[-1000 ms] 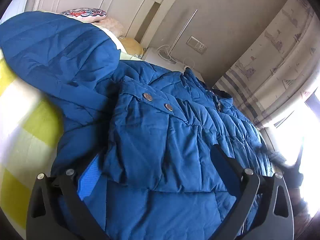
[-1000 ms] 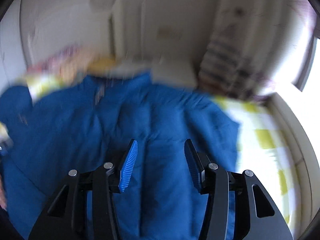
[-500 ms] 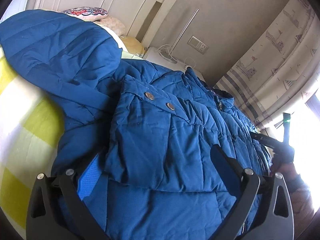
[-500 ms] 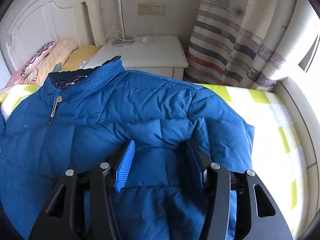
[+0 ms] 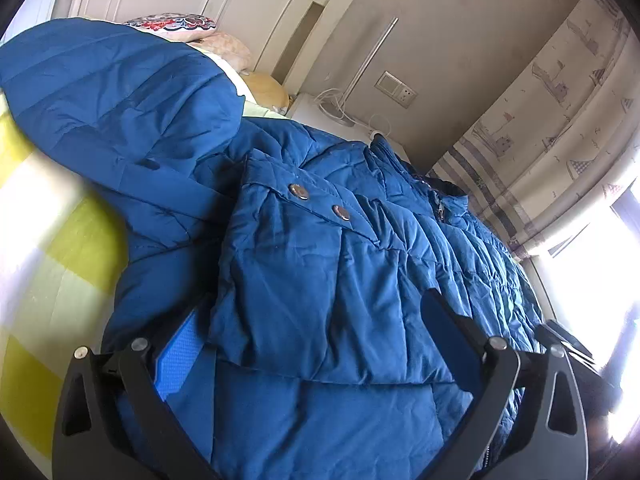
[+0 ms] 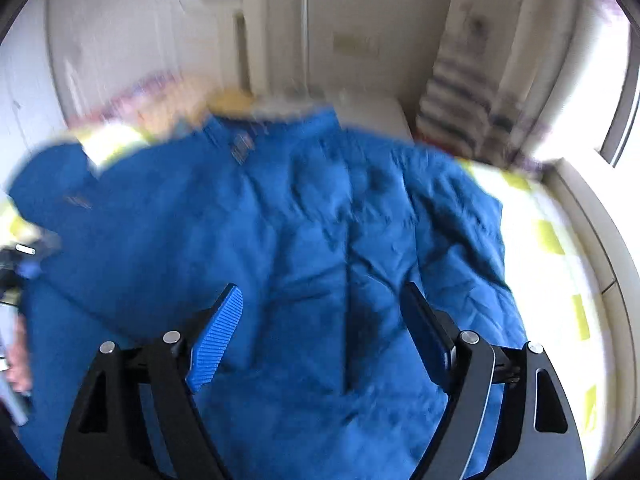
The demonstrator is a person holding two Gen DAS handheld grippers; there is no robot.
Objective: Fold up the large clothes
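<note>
A large blue quilted jacket (image 5: 340,420) lies spread on the bed, with its hood (image 5: 112,92) at the upper left. A folded-in sleeve cuff (image 5: 304,272) with two snap buttons rests on the body. My left gripper (image 5: 316,304) stands wide, low over the jacket, with that cuff lying between its fingers; the pads do not visibly press it. In the blurred right wrist view the jacket (image 6: 320,220) fills the middle. My right gripper (image 6: 322,290) hangs above its lower part, its jaws opening, with nothing between them.
The bed has a yellow-green checked sheet (image 5: 48,260) (image 6: 560,240). Pillows (image 5: 172,24) lie by the white headboard. A white nightstand (image 5: 320,108) with cables stands behind the jacket. A striped curtain (image 5: 540,120) and a bright window are on the right.
The right gripper's jaws have spread much wider and it has pulled back and up, so more of the jacket shows. The left gripper and the sleeve cuff have stayed put.
</note>
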